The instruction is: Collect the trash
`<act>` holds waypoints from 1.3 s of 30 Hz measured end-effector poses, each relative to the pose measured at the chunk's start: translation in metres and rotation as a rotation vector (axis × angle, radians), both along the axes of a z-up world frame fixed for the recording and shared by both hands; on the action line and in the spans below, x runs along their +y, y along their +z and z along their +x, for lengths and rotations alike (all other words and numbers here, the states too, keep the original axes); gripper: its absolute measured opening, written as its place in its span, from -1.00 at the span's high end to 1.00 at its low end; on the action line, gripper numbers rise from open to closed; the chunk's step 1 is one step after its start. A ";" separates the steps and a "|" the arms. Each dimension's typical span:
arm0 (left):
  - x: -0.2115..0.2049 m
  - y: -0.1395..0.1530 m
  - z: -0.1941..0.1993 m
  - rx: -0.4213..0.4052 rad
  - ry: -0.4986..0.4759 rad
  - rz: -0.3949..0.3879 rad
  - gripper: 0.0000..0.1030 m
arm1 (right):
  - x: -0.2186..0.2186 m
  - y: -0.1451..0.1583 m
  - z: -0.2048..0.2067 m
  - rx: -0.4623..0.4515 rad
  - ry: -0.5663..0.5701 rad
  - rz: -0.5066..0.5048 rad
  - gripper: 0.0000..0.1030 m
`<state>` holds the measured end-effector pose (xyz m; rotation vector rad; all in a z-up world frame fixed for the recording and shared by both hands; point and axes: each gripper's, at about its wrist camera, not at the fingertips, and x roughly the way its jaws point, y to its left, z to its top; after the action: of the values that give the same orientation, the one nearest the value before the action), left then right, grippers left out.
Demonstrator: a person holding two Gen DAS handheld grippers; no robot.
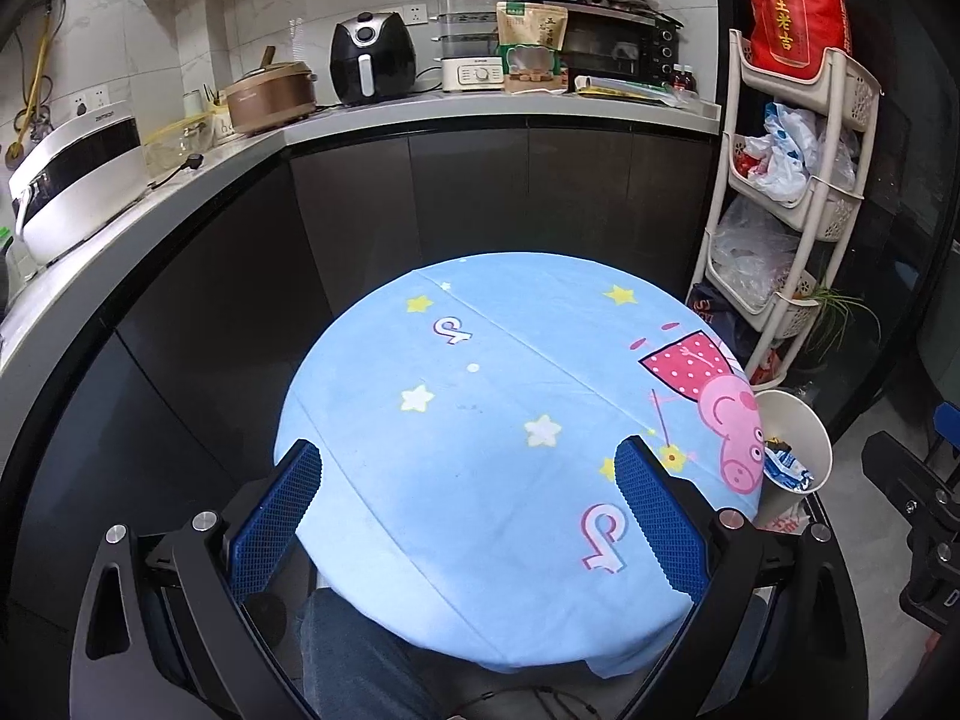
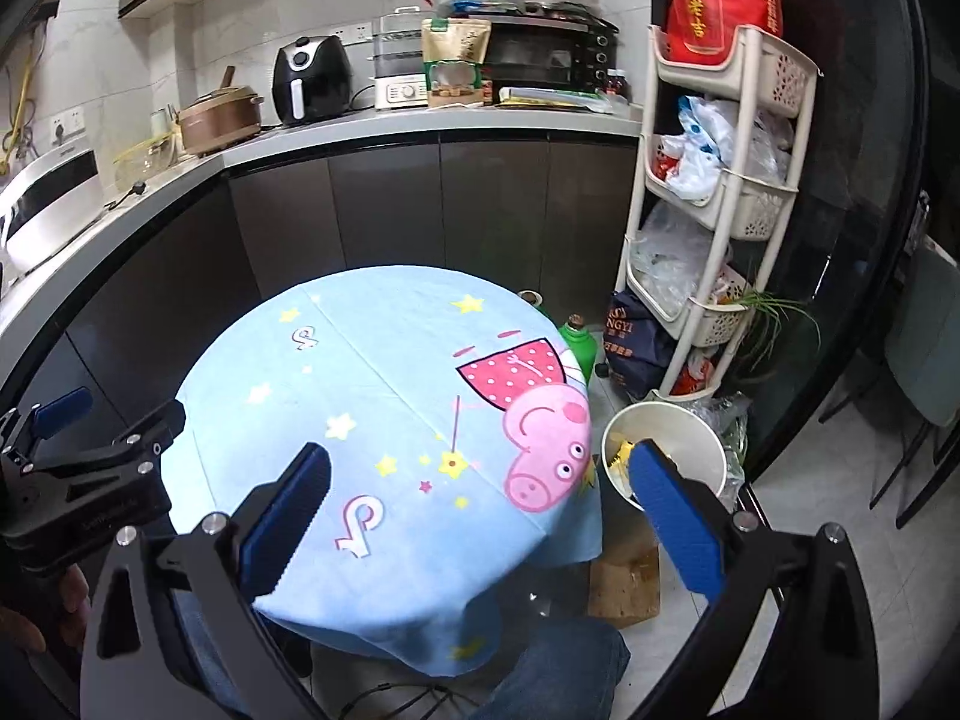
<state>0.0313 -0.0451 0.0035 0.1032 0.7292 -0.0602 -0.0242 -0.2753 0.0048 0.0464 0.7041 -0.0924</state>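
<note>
The left gripper (image 1: 468, 516) hangs over the near edge of the round table (image 1: 480, 420), its blue pads spread wide with nothing between them. The right gripper (image 2: 480, 516) is spread wide too, holding nothing, above the table's rim at about 4 o'clock. The white bin (image 2: 690, 450) stands on the floor just beside that rim, wrappers (image 1: 786, 468) inside. Past it at 2 o'clock, a shelf rack (image 2: 720, 210) narrows the floor.
</note>
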 end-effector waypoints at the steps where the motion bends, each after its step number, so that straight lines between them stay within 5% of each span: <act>1: 0.001 0.001 0.000 -0.002 0.001 0.000 -0.84 | 0.002 0.000 0.001 0.001 0.002 -0.002 -0.93; 39: -0.004 0.007 0.003 0.004 -0.009 -0.006 -0.84 | -0.003 0.003 0.004 0.004 -0.005 -0.002 -0.93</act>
<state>0.0347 -0.0489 0.0102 0.1006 0.7329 -0.0717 -0.0200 -0.2781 0.0074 0.0460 0.7083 -0.0976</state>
